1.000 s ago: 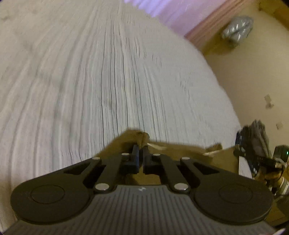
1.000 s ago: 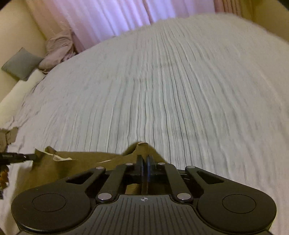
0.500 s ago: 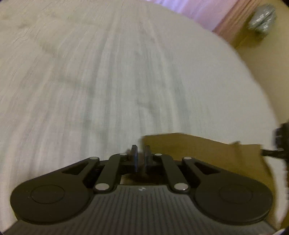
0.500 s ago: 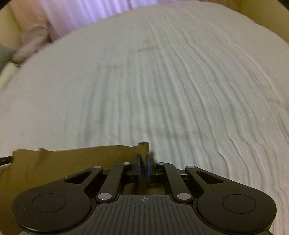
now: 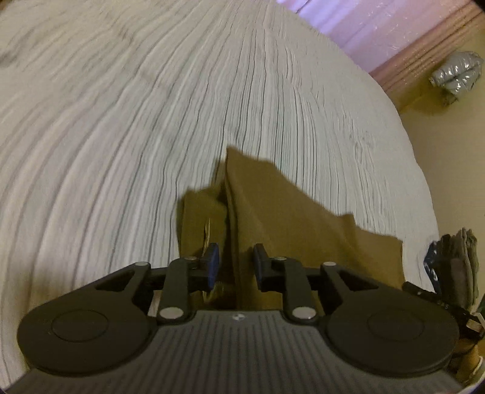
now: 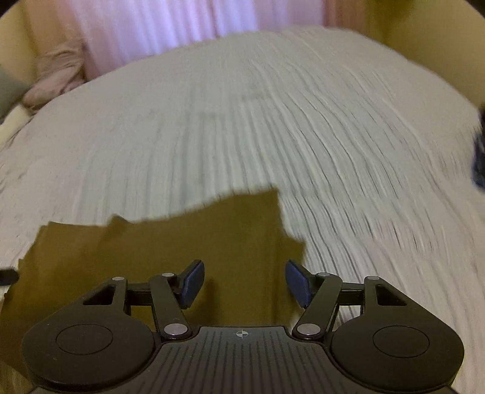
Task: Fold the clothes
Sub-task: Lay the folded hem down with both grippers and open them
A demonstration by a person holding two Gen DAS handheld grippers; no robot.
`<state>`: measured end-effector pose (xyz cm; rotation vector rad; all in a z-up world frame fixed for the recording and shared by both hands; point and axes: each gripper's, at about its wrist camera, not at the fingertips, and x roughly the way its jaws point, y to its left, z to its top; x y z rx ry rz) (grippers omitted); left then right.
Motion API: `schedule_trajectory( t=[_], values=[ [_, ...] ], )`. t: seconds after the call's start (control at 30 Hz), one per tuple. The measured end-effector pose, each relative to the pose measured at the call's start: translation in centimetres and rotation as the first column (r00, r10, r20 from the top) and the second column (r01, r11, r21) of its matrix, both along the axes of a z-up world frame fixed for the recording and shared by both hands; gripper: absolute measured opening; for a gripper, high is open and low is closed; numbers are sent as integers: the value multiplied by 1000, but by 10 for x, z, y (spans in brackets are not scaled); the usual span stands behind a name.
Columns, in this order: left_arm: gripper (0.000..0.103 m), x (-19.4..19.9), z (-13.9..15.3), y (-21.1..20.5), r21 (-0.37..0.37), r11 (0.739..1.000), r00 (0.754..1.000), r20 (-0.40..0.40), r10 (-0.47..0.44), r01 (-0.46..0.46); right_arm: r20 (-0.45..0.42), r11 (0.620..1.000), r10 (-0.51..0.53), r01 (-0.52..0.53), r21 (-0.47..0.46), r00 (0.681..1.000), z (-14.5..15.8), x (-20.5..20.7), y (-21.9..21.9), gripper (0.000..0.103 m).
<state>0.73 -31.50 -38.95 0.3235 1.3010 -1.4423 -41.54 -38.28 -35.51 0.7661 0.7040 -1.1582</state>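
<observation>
Both grippers are hanging over an olive-brown garment (image 5: 303, 224) that lies on the near edge of a bed covered in a white ribbed bedspread (image 5: 151, 121).

The left gripper (image 5: 235, 263) has its jaws opening. There's a raised ridge of the cloth running up between the blue pads (image 5: 213, 262), but they aren't squeezing it, there's a visible gap on both sides.

The right gripper (image 6: 241, 283) is opening too and is spread a lot wider. The garment (image 6: 182, 239) lies flat below and between its pads (image 6: 192, 282), nothing pinched. Its far right corner sticks out toward the middle of the bedspread (image 6: 272, 121).

Off to the right in the left camera there's a dark pile of clothes (image 5: 457, 263) at the bed's edge and a silvery puffy thing (image 5: 457, 74) against the far wall. Pink curtains (image 6: 182, 27) hang at the far side, with a pinkish bundle (image 6: 56, 75) at far left. It's pretty blurry overall.
</observation>
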Motion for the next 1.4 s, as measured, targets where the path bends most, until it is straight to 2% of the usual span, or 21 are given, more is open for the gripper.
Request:
schedule_trajectory(
  t=[0.03,0.07,0.17,0.33,0.43,0.47,0.6,0.63,0.67,0.73,0.8,0.97,1.0,1.03,1.07,1.1,1.27,1.3,1.33,1.37,1.4],
  values=[
    [14,-2,-1,-1,-8,1000,1000,0,-10,10,13,1000,-22,22,22,1000,-6,-7,3,50],
    [2,-4,-2,-1,-16,1000,1000,1,-20,20,32,999,-38,36,41,999,-11,-14,4,36],
    [1,-2,-7,2,-34,999,999,43,-10,11,58,994,-73,67,89,996,-24,-29,4,36],
    [4,-1,-9,4,-47,999,1000,-18,-8,7,60,996,-67,63,69,996,-14,-30,8,36],
    [26,1,-7,-5,-60,998,998,-66,18,-22,113,998,-63,61,22,992,-4,-33,6,36],
    [28,4,-10,-7,-58,997,995,-88,45,-51,143,998,-61,58,24,988,-4,-34,3,36],
    [19,11,-26,-17,-51,992,985,-138,103,-111,221,994,-101,89,65,970,-19,-38,-16,36],
    [0,11,-29,-18,-56,992,985,-136,107,-116,241,992,-116,100,78,963,-23,-40,-22,36],
    [1,11,-30,-18,-70,991,988,-117,103,-111,263,990,-128,109,86,956,-26,-42,-26,36],
    [1,8,-25,-14,-123,987,993,-74,93,-102,279,991,-126,111,71,952,-26,-44,-30,1],
    [1,6,-19,-7,-177,980,996,-28,84,-88,288,992,-123,112,56,950,-25,-45,-33,2],
    [7,-7,-28,-15,-135,991,998,68,-4,13,250,993,-114,103,57,962,-24,-42,-35,3],
    [13,-4,-26,-19,-143,990,999,49,10,-3,255,992,-120,107,64,959,-23,-42,-36,10],
    [25,0,-24,-23,-152,988,999,26,36,-32,262,992,-121,110,56,958,-19,-43,-37,20],
    [31,5,-23,-28,-160,985,998,4,66,-64,270,992,-126,122,32,954,-16,-43,-36,50],
    [32,10,-23,-34,-163,982,996,-15,92,-93,276,991,-130,131,13,952,-13,-43,-37,68],
    [28,18,-36,-69,-125,989,997,-17,78,-79,271,991,-124,134,-19,954,-16,-40,-55,67],
    [26,17,-38,-74,-126,990,998,-27,63,-66,269,992,-119,128,-15,956,-19,-38,-60,63],
    [7,17,-40,-78,-131,990,998,-30,52,-55,272,993,-110,116,-9,956,-23,-37,-63,52],
    [1,16,-39,-79,-148,988,999,-18,45,-47,277,995,-95,99,3,956,-27,-36,-67,19],
    [1,15,-38,-81,-164,986,999,-7,38,-39,272,996,-87,87,11,958,-29,-35,-71,5]
  ],
)
